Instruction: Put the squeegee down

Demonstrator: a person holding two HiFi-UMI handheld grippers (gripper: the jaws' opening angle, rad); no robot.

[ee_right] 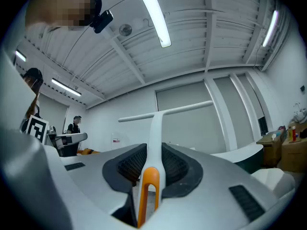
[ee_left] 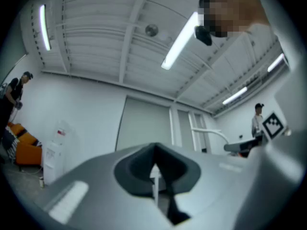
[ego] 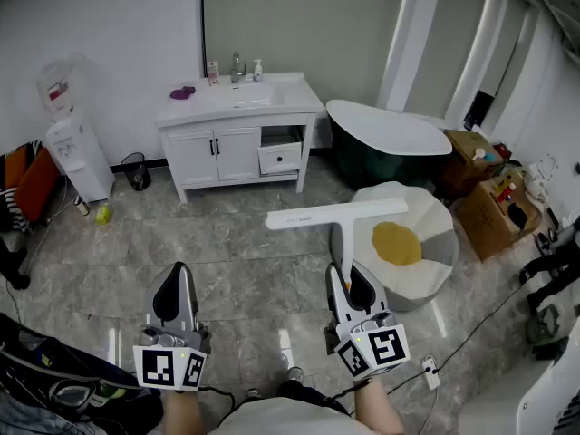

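Right gripper (ego: 350,284) clamps half-hidden squeegee handle (ego: 343,241), left gripper (ego: 175,285) jaws seemingly together

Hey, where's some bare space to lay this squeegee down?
Widest free patch for the squeegee: the grey floor tiles in front of the white vanity, left of the beanbag. The vanity top right of the sink is bare too. Crowded: beanbag, tub and cardboard boxes on the right.

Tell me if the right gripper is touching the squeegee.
Touching. The right gripper clamps the squeegee handle between its pads, plain in the right gripper view.
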